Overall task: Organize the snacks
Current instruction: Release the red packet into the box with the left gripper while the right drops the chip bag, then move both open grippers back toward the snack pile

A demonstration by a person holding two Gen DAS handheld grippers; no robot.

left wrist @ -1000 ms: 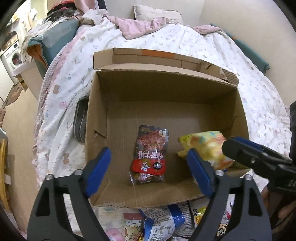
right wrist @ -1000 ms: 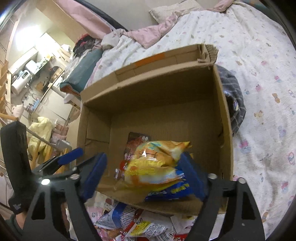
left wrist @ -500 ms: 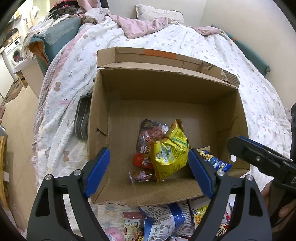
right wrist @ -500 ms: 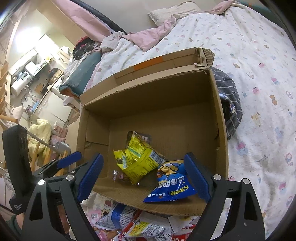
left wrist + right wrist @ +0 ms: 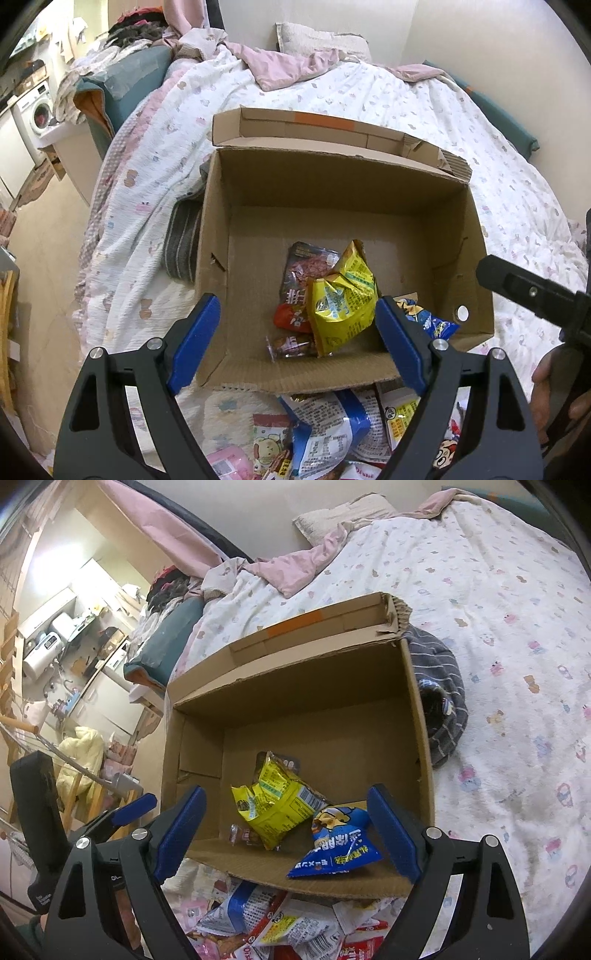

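A bed under a white quilt printed with small cartoon figures fills the room, a pale wall behind it. On the quilt stands an open brown cardboard box. On its floor, toward 6 o'clock, a crinkled yellow snack bag lies partly over a dark red foil snack packet; a blue snack bag rests just beside the yellow one at 4 o'clock, leaning on the near wall. Outside the box at 6 o'clock, a loose heap of more snack packets lies on the quilt. A grey striped garment is tucked against the box's side. The left tool hovers over the near edge, blue pads wide apart, gripping nothing. The right tool likewise stands wide and empty, the blue bag lying between its pads untouched.
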